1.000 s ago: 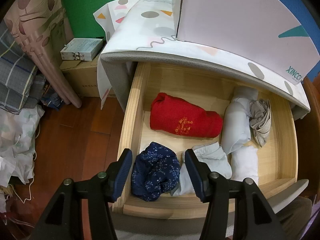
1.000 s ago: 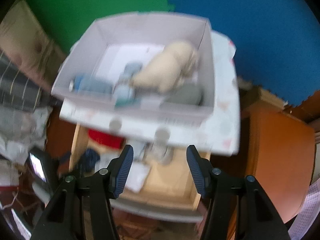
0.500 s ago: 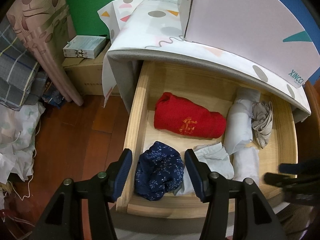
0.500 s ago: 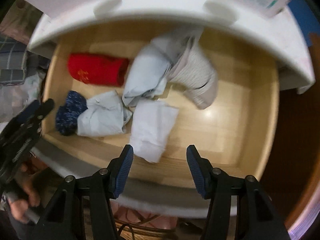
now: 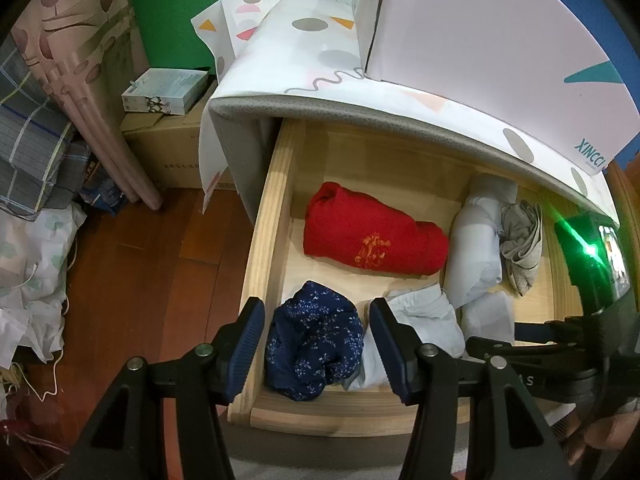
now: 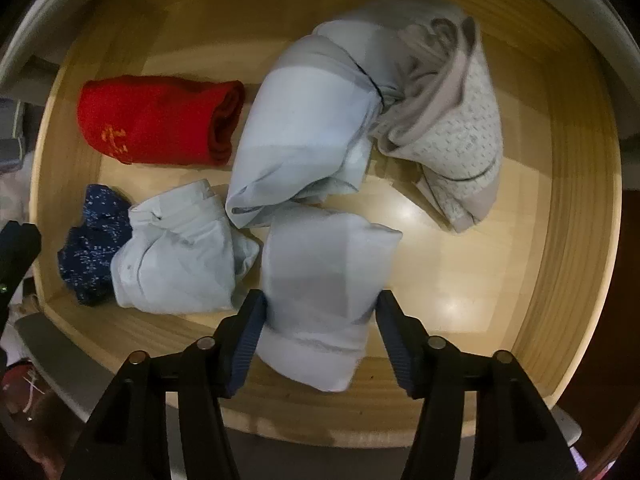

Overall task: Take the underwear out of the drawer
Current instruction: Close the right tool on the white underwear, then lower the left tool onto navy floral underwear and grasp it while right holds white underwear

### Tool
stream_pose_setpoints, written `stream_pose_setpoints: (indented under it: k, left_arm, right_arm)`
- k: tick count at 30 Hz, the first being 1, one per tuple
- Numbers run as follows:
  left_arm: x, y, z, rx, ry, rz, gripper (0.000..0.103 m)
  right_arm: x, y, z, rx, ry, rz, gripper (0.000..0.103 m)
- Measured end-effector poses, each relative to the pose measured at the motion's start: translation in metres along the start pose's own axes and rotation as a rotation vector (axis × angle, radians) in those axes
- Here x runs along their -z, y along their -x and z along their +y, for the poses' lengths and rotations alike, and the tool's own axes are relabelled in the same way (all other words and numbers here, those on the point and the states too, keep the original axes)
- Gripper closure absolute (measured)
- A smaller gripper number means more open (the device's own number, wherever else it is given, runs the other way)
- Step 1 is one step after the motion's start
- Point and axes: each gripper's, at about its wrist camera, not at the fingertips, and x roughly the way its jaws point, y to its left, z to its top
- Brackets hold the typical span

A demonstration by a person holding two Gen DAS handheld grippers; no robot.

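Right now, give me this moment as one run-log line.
stage: reaching | right claw: open, straddling pale folded underwear, front of drawer | left claw: open, above navy underwear | removed: none visible

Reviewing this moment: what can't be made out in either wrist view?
- Right gripper straddling the pale folded underwear: pad contact unclear, right wrist view.
- That underwear in left wrist view: mostly hidden behind the right gripper's body.
- Drawer back: hidden under the patterned cloth.
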Motion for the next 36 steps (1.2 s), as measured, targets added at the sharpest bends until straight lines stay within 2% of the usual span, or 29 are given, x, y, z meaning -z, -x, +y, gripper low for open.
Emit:
stream_pose_setpoints:
  k: [4, 7, 13, 27, 36]
  left_arm:
    - [0.0, -0.001, -0.001, -0.005, -0.004, 0.001, 0.047]
    - [0.0, -0.002, -0.002, -0.004, -0.001, 0.005, 0.047]
    - [0.0, -0.002, -0.001, -0.005, -0.002, 0.012, 0.047]
    - [0.001, -0.005, -0.005, -0.018, -0.017, 0.026, 0.047]
    - [0.0, -0.008, -0.005, -0.017, -0.017, 0.036, 0.047]
  right_arm:
    - [-0.005, -0.008, 0.003, 0.034, 0.014, 0.007, 0.046]
    - [-0.008, -0.018, 0.003, 0.003, -0.002, 0.025, 0.048]
    - [-0.014, -0.022, -0.014, 0.003, -0.015, 0.029, 0.053]
    - [-0.008, -0.026, -0.072, 0.071, -0.078, 0.039, 0.053]
    - [-0.008, -0.028, -0.09, 0.106, -0.096, 0.028, 0.053]
